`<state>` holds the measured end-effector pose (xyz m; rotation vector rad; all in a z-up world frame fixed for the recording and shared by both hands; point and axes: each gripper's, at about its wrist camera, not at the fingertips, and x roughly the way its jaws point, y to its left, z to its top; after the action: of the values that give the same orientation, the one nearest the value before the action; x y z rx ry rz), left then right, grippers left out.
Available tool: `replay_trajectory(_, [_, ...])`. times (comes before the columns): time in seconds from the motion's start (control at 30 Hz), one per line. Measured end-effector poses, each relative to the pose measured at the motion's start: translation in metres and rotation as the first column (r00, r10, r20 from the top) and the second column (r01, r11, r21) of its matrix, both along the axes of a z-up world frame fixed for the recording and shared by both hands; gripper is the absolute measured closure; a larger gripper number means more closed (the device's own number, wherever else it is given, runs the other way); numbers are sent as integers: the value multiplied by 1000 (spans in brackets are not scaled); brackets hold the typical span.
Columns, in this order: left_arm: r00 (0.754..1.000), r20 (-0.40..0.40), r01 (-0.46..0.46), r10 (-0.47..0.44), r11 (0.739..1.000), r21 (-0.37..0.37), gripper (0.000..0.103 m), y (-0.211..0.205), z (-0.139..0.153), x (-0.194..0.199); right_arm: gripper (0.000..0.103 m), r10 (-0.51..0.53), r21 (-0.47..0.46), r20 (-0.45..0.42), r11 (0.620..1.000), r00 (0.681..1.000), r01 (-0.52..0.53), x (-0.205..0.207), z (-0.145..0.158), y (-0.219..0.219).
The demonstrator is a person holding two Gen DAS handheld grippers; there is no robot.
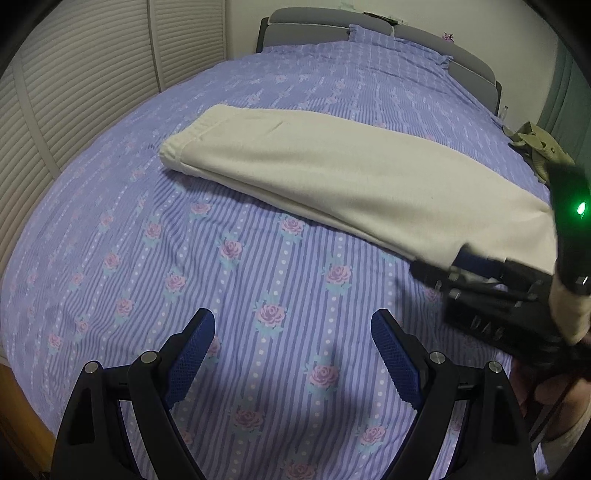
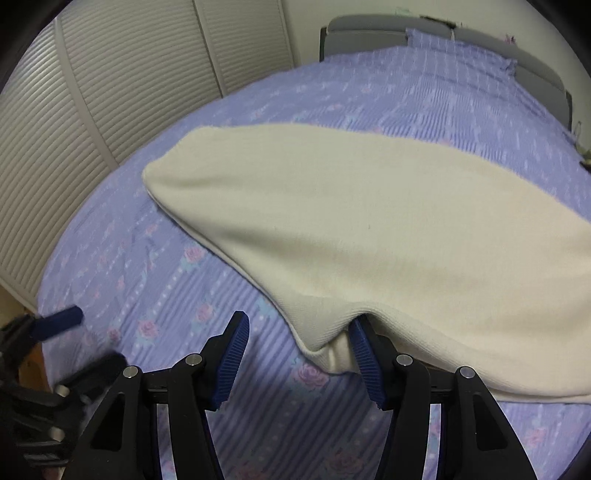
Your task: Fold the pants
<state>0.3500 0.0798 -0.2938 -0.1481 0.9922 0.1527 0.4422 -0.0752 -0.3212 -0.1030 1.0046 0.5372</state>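
Observation:
Cream pants [image 1: 332,173] lie folded lengthwise on the purple floral bed cover [image 1: 258,295], waistband at the far left, leg ends at the right. My left gripper [image 1: 293,332] is open and empty above bare cover, short of the pants. My right gripper [image 2: 297,339] is open at the leg end of the pants [image 2: 369,229]. Its right finger [image 2: 364,354] sits under the cream hem, which drapes over it. Its left finger is over bare cover. The right gripper also shows in the left wrist view [image 1: 491,291], blurred, at the leg end.
White louvred closet doors [image 1: 74,110] run along the bed's left side. A grey headboard [image 1: 369,26] and pillow stand at the far end. A small beige item [image 1: 535,144] lies at the bed's right edge. The left gripper shows blurred in the right wrist view [image 2: 55,350].

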Motion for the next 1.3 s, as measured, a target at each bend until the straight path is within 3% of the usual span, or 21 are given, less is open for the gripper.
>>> replay_trajectory(0.13, [1000, -9, -6, 7, 1000, 10, 16, 1, 1, -1, 58, 19, 14, -78, 1000, 997, -18, -3, -15, 4])
replay_trajectory(0.33, [999, -18, -34, 35, 999, 24, 16, 7, 0, -1, 64, 36, -42, 17, 999, 999, -35, 2, -8, 16])
replay_trajectory(0.4, [999, -26, -47, 48, 998, 31, 16, 12, -1, -1, 87, 11, -93, 2, 996, 1000, -11, 1, -14, 17])
replay_trajectory(0.47, [997, -31, -66, 66, 997, 29, 16, 20, 3, -1, 88, -5, -56, -29, 998, 1000, 4, -5, -6, 12])
replay_trajectory(0.57, [996, -27, -83, 84, 996, 37, 16, 32, 7, 0, 88, -8, -47, 8, 999, 1000, 8, -16, 13, 14])
replay_trajectory(0.67, [993, -52, -102, 106, 993, 64, 16, 47, 8, 7, 88, -14, -101, -80, 995, 997, 6, -6, -6, 15])
replay_trajectory(0.77, [992, -56, -111, 114, 992, 55, 16, 63, 14, 17, 81, -22, -120, -127, 993, 992, 7, -3, -3, 13])
replay_trajectory(0.8, [992, -52, -113, 115, 992, 53, 16, 71, 19, 21, 70, -35, -117, -158, 993, 987, 17, -2, 2, 12])
replay_trajectory(0.83, [992, -47, -113, 115, 992, 51, 16, 75, 22, 23, 66, -45, -105, -191, 994, 981, 26, -3, 8, 11])
replay_trajectory(0.9, [994, -29, -102, 103, 994, 34, 16, 91, 33, 33, 65, -61, -49, -231, 997, 971, 51, -12, 32, 11])
replay_trajectory(0.93, [996, -11, -89, 90, 996, 16, 12, 102, 40, 40, 65, -55, -37, -212, 998, 976, 48, -16, 48, 15])
replay_trajectory(0.97, [997, 3, -75, 75, 997, 3, 9, 109, 45, 46, 57, -54, -43, -182, 998, 982, 47, -17, 57, 21])
replay_trajectory(1.0, [998, 19, -52, 53, 999, -10, 9, 116, 49, 53, 42, -68, -63, -133, 996, 989, 60, -14, 71, 27])
replay_trajectory(1.07, [998, 55, 6, -5, 1000, -14, 8, 135, 59, 75, 34, -109, -66, -50, 992, 993, 105, -2, 92, 38])
replay_trajectory(1.3, [974, 117, 206, -195, 974, -97, 9, 186, 63, 181, 34, -118, -39, 76, 992, 990, 122, 81, 111, 102])
